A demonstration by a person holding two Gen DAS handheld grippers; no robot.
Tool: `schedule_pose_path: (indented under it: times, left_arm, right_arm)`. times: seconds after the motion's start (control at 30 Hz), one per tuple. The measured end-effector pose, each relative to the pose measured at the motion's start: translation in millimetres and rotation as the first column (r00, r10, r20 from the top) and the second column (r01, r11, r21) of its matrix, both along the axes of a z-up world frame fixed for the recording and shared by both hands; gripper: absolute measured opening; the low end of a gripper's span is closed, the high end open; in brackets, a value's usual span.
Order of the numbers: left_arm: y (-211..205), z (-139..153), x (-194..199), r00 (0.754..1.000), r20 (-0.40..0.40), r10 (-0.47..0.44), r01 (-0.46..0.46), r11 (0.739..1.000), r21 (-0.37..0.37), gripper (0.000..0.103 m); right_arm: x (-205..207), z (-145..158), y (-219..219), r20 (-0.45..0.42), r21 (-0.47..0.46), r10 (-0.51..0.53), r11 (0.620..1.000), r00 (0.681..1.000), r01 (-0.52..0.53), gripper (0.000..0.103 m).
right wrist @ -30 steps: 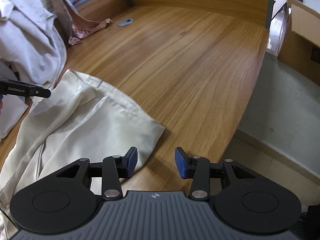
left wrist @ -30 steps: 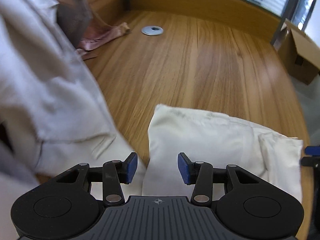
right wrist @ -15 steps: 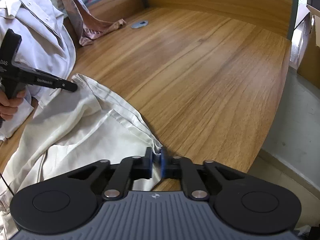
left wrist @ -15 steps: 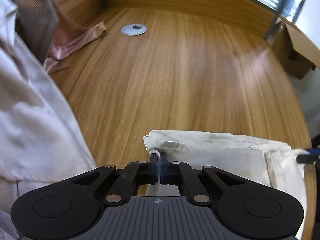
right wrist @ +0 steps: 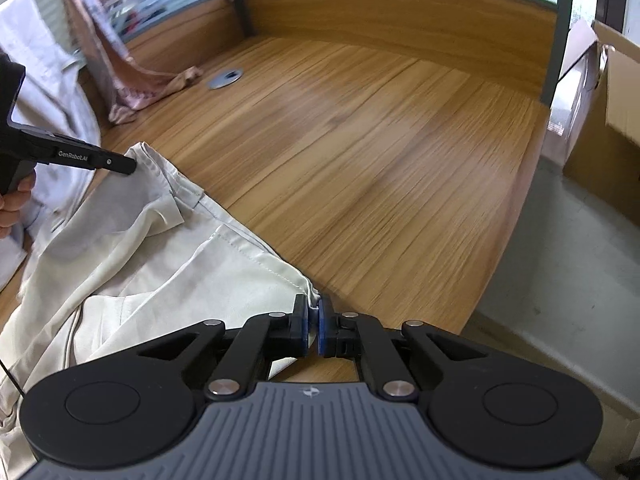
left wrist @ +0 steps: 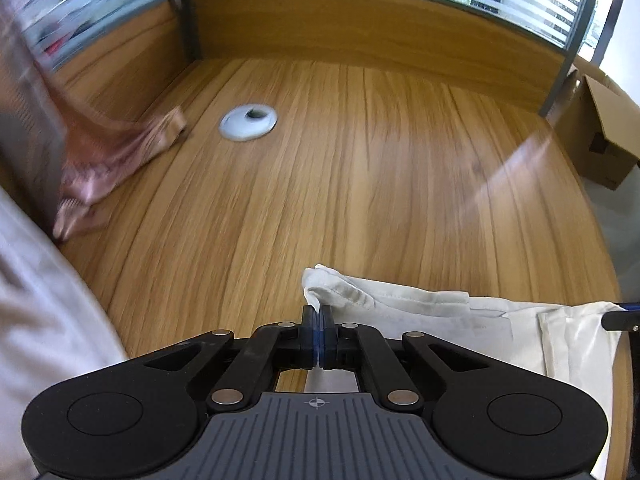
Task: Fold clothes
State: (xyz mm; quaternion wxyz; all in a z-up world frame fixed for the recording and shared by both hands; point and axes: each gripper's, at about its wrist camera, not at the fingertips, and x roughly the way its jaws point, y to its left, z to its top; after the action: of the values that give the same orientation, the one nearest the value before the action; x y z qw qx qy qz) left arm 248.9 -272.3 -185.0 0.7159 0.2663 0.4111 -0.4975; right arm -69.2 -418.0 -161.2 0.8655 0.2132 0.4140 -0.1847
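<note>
Two corners of one cream garment point(right wrist: 168, 264) pinched at once: left gripper point(left wrist: 317, 322) clamped tight on the corner farther from the cardboard box point(left wrist: 600, 136), right gripper point(right wrist: 313, 320) clamped tight on the corner nearer that box, at the table's box-side edge. Between the two pinches, a hemmed edge stretched roughly straight, long axis running from box side toward the white shirt point(right wrist: 44, 76) heaped away from the box. Rest of the garment slack and creased behind that edge, trailing toward the person and partly off the wooden table point(left wrist: 360, 168). Ahead of both grippers, on the side facing the cable grommet point(left wrist: 248, 121), bare wood only. Pink cloth point(left wrist: 108, 164) draped well away from the box, just beside the grommet, out of the way. Probably the start of a spread or first fold: held edge carried forward toward the grommet, both hands level so the edge stays taut. Neither hand clearly nearer; each already at its own corner. Main risk, judged from the slack: trailing fabric bunching under the lifted edge, or dragging against the shirt heap.
</note>
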Motion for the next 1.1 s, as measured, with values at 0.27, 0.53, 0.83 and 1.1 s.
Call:
schedule_pose_path:
  times: [0.27, 0.53, 0.83, 1.1]
  left_arm:
    - [-78.8, -3.5, 11.0, 0.998, 0.023, -0.060, 0.061, 0.998, -0.023, 0.003]
    - [-137.6, -8.7, 16.9, 0.996, 0.048, -0.077, 0.079, 0.997, -0.026, 0.006]
    - [-121.7, 16.4, 11.9, 0.997, 0.057, -0.049, 0.050, 0.999, -0.013, 0.025]
    - [-34.8, 63.6, -16.5, 0.996, 0.086, -0.030, 0.035, 0.998, -0.050, 0.027]
  right_arm:
    - [20.4, -1.2, -73.3, -0.001, -0.075, -0.012, 0.997, 1.000, 0.012, 0.005]
    - [31.4, -2.6, -132.4, 0.013, -0.116, -0.038, 0.992, 0.999, 0.039, 0.006]
    - [16.8, 18.6, -134.0, 0.032, -0.116, -0.056, 0.992, 0.998, 0.059, 0.029]
    - [-23.0, 58.0, -79.2, 0.042, -0.119, -0.031, 0.992, 0.999, 0.036, 0.034]
